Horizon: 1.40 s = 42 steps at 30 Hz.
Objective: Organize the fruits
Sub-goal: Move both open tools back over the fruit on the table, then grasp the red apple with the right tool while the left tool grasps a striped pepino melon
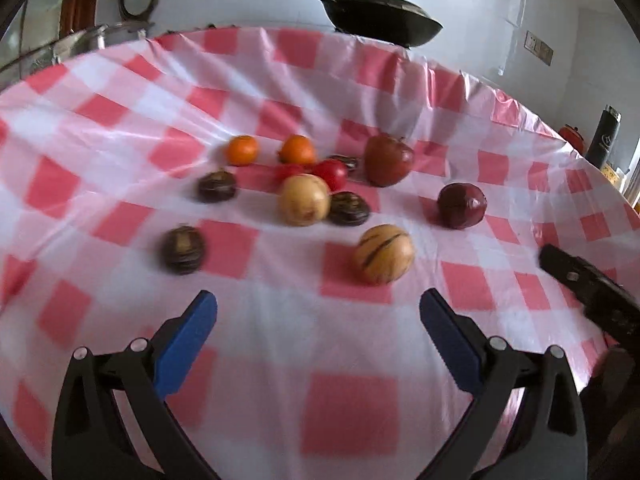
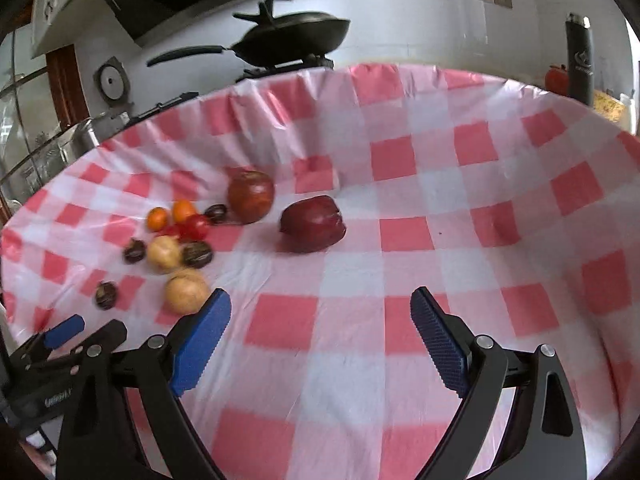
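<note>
Red apples (image 1: 389, 159), two; oranges (image 1: 241, 150), two

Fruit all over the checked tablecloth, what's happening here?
A person holds two handheld grippers over the table; nothing is picked up yet. The left gripper and right gripper are both open and empty. On the checked cloth lie two dark red apples, two oranges, red tomatoes, two tan striped fruits and several small dark fruits, loosely scattered, not sorted.
</note>
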{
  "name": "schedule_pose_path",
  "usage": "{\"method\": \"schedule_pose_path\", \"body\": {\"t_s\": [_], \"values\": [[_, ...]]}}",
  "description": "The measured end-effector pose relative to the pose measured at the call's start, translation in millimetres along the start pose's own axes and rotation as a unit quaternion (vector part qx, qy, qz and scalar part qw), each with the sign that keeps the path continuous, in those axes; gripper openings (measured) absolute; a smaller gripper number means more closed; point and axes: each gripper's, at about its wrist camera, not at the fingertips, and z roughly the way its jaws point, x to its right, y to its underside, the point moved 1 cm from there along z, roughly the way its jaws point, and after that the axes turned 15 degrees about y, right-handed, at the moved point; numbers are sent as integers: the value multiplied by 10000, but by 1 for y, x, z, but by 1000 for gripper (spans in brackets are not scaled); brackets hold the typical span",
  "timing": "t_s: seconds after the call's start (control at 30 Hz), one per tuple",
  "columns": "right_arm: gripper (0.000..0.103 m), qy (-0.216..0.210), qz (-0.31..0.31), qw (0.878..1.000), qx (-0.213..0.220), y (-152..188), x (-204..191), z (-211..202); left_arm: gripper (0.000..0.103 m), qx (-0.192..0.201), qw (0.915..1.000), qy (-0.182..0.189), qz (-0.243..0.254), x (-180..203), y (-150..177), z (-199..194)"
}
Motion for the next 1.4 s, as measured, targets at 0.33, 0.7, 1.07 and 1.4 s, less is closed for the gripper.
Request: {"method": "schedule_pose_path", "body": {"t_s": [0.33, 0.7, 1.07, 1.4], "values": [[88, 76, -625, 9968, -492, -42, -32, 84, 101, -36, 9966, 546, -616, -18, -1, 8], [63, 47, -867, 9915, -967, -49, -52, 117, 101, -190, 9975, 385, -556, -16, -2, 13], [62, -126, 588, 9938, -933, 6, 0, 43, 101, -423, 9984, 189, -333, -7, -1, 21], [62, -419, 1352, 9868, -789, 16, 28, 40, 100, -948, 9940, -552, 19, 25, -24, 81]]}}
